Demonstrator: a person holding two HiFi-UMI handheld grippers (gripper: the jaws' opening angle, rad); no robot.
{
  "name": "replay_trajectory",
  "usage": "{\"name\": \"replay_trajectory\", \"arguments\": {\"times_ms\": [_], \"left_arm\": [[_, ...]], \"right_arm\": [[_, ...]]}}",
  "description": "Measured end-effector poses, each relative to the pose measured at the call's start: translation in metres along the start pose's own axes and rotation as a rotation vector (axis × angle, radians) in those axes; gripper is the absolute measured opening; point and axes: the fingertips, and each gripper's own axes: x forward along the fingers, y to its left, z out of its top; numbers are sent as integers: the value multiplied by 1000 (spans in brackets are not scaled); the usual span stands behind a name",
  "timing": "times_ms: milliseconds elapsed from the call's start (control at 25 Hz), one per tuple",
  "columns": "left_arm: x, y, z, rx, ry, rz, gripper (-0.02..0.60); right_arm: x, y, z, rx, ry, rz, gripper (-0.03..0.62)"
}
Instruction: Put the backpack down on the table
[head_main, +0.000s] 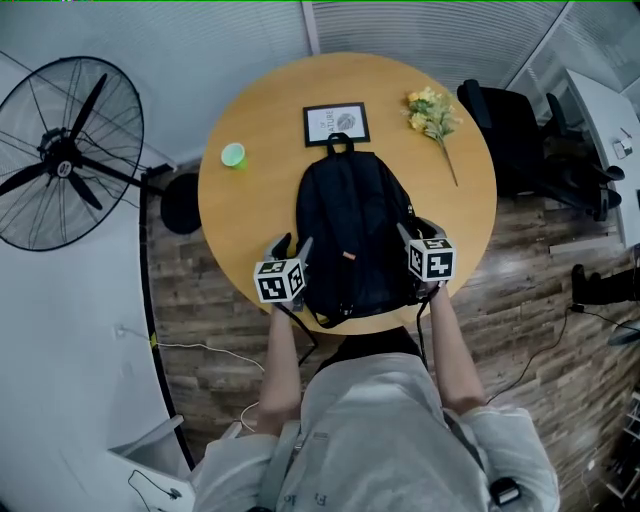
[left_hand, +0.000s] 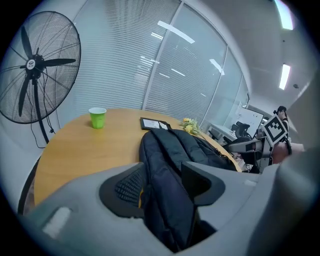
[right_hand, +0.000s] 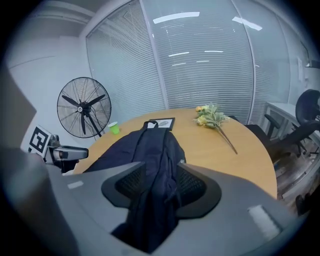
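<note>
A black backpack (head_main: 350, 230) lies flat on the round wooden table (head_main: 250, 210), top handle pointing away, bottom near the front edge. My left gripper (head_main: 292, 246) sits at its near left side and my right gripper (head_main: 415, 232) at its near right side. In the left gripper view the backpack (left_hand: 175, 150) fabric runs between the wide-set jaws of the left gripper (left_hand: 162, 180). In the right gripper view a fold of the backpack (right_hand: 150, 150) hangs loosely between the spread pads of the right gripper (right_hand: 161, 182).
A green cup (head_main: 233, 155) stands at the table's left. A framed picture (head_main: 336, 123) lies beyond the backpack's handle, and yellow flowers (head_main: 432, 112) lie at the back right. A standing fan (head_main: 65, 155) is left of the table, office chairs (head_main: 510, 130) right.
</note>
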Motion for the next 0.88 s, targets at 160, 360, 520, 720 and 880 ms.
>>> {"name": "replay_trajectory", "arguments": {"times_ms": [160, 360, 520, 720, 880], "left_arm": [[-17, -18, 0, -30, -40, -35, 241], [-34, -37, -5, -45, -72, -51, 241], [-45, -51, -7, -11, -73, -51, 241], [-59, -74, -11, 0, -89, -51, 241], [-62, -83, -17, 23, -76, -60, 241]], "right_arm": [[-13, 11, -6, 19, -14, 17, 193], [-30, 23, -17, 23, -27, 34, 195], [-45, 31, -23, 23, -34, 42, 198], [-69, 32, -26, 131, -90, 60, 199], [-73, 33, -26, 87, -89, 57, 199]]}}
